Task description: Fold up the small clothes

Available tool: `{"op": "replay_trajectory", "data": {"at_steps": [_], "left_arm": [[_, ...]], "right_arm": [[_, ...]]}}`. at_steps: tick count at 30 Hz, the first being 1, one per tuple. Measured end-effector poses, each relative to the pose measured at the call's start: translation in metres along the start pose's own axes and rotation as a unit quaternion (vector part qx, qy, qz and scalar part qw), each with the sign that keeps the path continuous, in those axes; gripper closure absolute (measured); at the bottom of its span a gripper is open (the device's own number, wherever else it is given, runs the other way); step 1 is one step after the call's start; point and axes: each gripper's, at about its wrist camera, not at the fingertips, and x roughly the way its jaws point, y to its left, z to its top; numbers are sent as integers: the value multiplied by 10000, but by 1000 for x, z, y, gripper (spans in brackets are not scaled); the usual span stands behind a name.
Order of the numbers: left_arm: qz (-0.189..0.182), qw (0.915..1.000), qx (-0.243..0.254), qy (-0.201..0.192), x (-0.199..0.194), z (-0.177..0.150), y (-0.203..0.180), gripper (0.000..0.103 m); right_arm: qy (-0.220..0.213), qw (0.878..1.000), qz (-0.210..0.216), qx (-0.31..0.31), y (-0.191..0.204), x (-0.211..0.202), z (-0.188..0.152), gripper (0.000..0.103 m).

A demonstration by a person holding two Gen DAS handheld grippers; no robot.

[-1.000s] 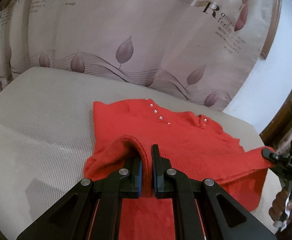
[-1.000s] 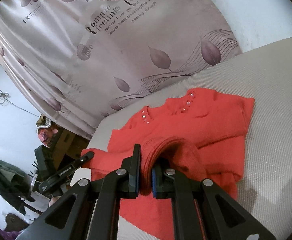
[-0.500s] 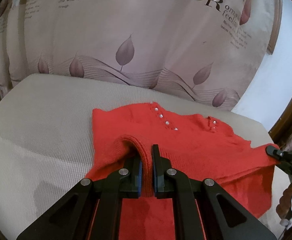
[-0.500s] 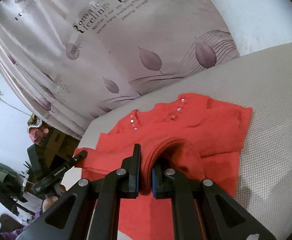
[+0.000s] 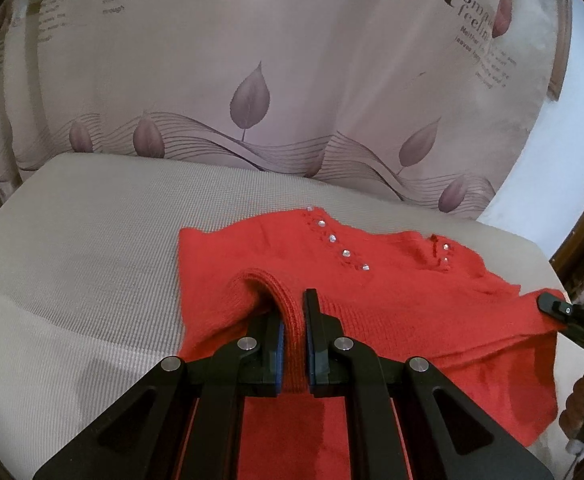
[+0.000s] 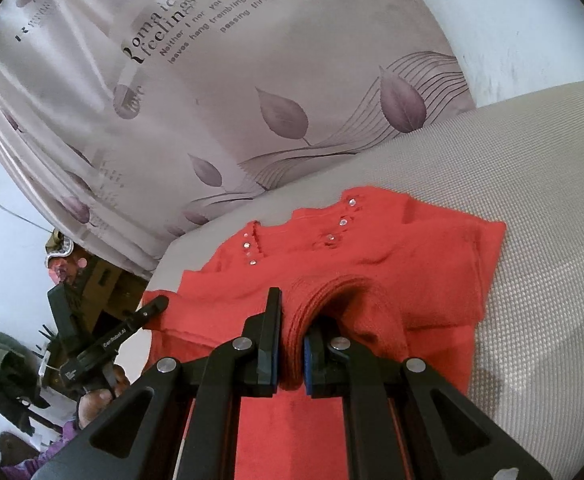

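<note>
Here, red sweater (image 5: 392, 292) hem (ribbed) pinched between left gripper (image 5: 293, 320) and right gripper (image 6: 292, 332) jaws.

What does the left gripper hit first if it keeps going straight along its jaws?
Probably the red sweater lying on the grey cushion: the left gripper, shut on a sweater fold, points down at it. Depth is unclear.

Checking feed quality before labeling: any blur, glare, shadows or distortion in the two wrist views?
Left wrist: strong fisheye bend with dark corners; red sweater and its studs sharp; soft shadow left of the left gripper; curtain sheen mild. Right wrist: same bend; right gripper sharp; shadow on the couch at right; white wall bright, not blown out.
</note>
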Motion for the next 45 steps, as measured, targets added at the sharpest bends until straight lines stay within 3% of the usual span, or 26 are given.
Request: {"op": "replay_trajectory", "data": {"at_steps": [23,27,30,33,34,36,38,40,45], "left_arm": [[32,9993,-208,307,38,16,10,90],[25,9993,-249,264,40,22,13,79],[31,9992,-381,126,41,29,21,63],[3,9982,-597,5,41,36,31,43],[3,9979,-646,-45,41,38,35,42],[4,9973,-714,-177,38,44,43,38],[113,9962,-813,-280,33,50,54,32],[141,9946,-947,-411,25,53,66,31],[177,9958,-874,-223,8,40,83,31]], "right_arm": [[89,9997,8,218,-23,28,10,92],[36,9994,82,346,-27,29,10,91],[33,9977,171,661,-38,31,11,88],[-39,9953,247,934,-49,32,13,82],[-68,9943,282,1022,-53,31,13,79],[-145,9928,306,1146,-57,30,14,68],[-349,9909,351,1252,-62,22,15,46],[-595,9861,596,1434,-68,12,15,34],[-702,9818,793,1576,-72,-14,2,34]]}}
